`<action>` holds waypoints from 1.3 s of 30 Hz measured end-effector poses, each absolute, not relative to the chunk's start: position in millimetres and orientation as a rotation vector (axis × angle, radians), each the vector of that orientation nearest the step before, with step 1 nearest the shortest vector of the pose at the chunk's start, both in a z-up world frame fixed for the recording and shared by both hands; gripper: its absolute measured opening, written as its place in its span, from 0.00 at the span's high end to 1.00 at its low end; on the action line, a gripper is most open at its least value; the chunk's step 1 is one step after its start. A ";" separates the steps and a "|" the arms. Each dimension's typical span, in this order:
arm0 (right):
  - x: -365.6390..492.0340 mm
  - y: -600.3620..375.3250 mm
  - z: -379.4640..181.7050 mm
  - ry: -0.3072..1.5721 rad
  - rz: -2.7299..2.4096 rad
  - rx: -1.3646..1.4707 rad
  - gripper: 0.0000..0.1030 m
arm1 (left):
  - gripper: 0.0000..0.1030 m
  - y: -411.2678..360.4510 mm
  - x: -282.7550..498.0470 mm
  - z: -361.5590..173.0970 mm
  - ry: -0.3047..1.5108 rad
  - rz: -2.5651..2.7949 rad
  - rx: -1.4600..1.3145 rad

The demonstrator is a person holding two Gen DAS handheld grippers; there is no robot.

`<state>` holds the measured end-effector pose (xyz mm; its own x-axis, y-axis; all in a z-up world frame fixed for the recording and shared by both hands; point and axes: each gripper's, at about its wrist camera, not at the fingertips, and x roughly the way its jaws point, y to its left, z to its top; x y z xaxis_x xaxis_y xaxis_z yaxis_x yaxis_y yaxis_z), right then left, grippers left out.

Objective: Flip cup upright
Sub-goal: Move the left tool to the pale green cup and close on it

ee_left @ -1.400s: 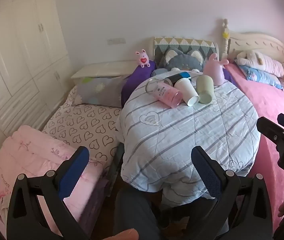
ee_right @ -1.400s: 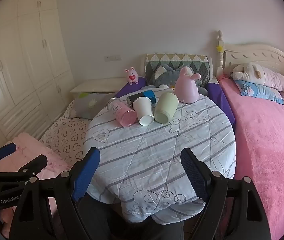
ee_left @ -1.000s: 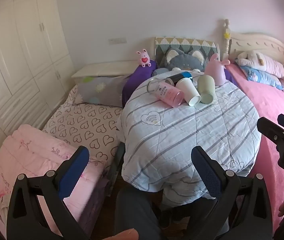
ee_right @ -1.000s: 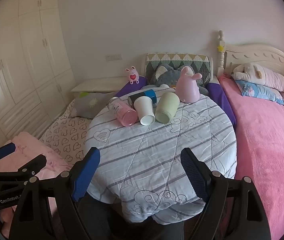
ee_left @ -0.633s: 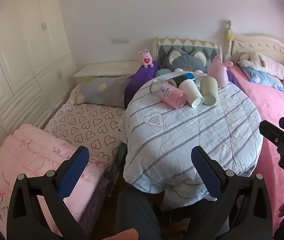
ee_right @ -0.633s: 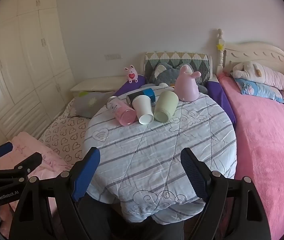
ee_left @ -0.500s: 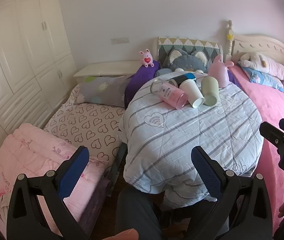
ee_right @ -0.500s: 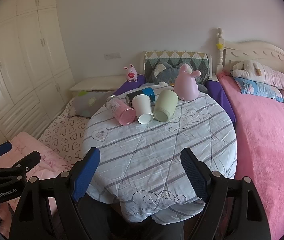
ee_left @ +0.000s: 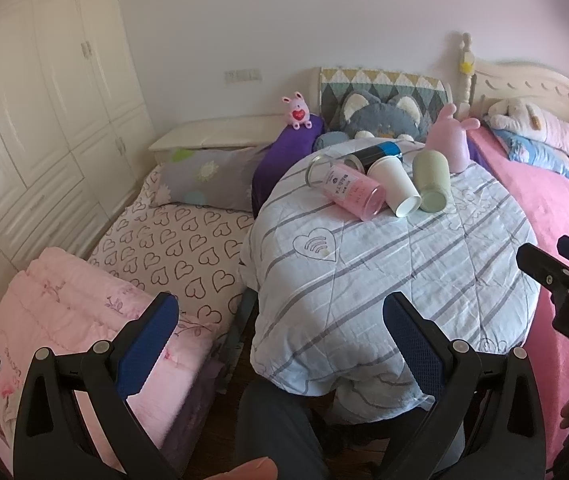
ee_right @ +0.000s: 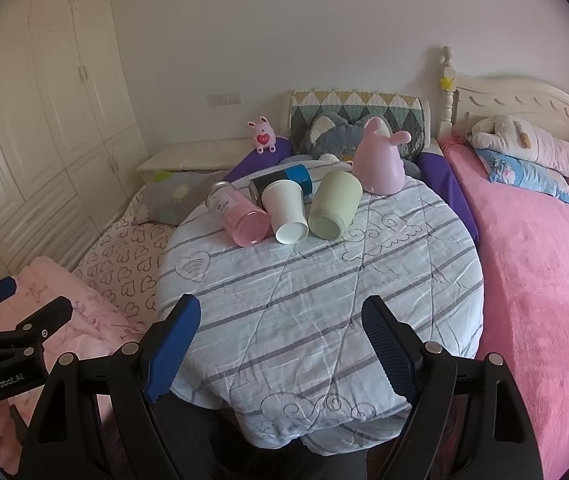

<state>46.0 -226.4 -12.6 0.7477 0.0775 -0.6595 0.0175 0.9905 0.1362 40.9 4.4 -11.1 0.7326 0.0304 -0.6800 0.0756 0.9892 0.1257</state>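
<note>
Several cups lie on their sides at the far part of a round table (ee_right: 324,300) under a striped cloth: a pink glass jar (ee_right: 238,214), a white paper cup (ee_right: 286,212), a green cup (ee_right: 334,204) and a black and blue cup (ee_right: 284,178) behind them. They also show in the left wrist view: the jar (ee_left: 350,192), the white cup (ee_left: 394,186), the green cup (ee_left: 432,186). My left gripper (ee_left: 276,344) is open and empty at the table's near left edge. My right gripper (ee_right: 280,344) is open and empty over the near edge.
A pink rabbit-shaped figure (ee_right: 380,160) stands behind the cups. A pink bed (ee_right: 544,260) lies right of the table, a heart-print mattress (ee_left: 172,248) and folded pink quilt (ee_left: 56,312) on the left. White wardrobes (ee_right: 24,120) line the left wall.
Both grippers have drifted slightly; the left view has shifted a little so the table sits further right. Both stay open and the cups have not moved.
</note>
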 end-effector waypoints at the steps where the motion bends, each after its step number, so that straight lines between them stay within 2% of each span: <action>1: 51.2 -227.7 -13.6 0.731 0.030 0.137 0.19 | 0.00 3.2 44.7 -12.2 0.750 -0.024 0.151; 17: 135.2 -243.2 -32.7 0.800 0.005 0.123 0.19 | 0.00 -34.1 148.9 -42.0 0.850 -0.091 0.144; 31: 153.7 -338.4 -54.9 0.813 -0.122 0.234 0.19 | 0.00 -196.9 262.2 -76.7 0.926 -0.322 0.285; 39: 172.5 -388.6 -74.4 0.833 -0.148 0.304 0.19 | 0.00 -244.8 315.8 -111.9 1.028 -0.364 0.313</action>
<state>172.5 -388.6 -74.4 0.6657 -0.0106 -0.7461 0.2474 0.9465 0.2073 315.8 -244.8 -111.9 0.4664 -0.1463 -0.8724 0.4354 0.8964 0.0825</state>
